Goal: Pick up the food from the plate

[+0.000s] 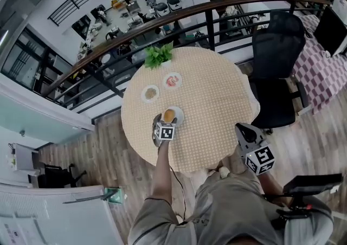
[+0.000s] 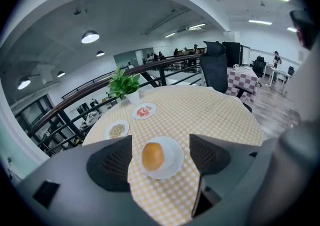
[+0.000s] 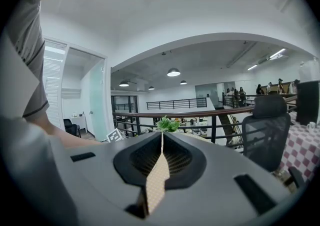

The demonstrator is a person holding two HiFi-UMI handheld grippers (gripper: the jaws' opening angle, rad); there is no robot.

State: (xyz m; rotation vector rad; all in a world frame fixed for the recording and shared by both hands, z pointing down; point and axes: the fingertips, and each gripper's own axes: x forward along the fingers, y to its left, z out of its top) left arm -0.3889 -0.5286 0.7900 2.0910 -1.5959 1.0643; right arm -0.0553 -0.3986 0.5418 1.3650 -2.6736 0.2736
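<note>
Sitting on white plate (image 2: 175, 166), round golden bun (image 2: 152, 156), prob. bread; L gripper (image 2: 160, 159) jaws apart, R gripper (image 3: 161, 142) jaws together.

Open office: desks (image 1: 142, 1), swivel chair (image 1: 279, 43)

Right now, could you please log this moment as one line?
left gripper: open, facing bun on white plate | right gripper: shut, empty
</note>
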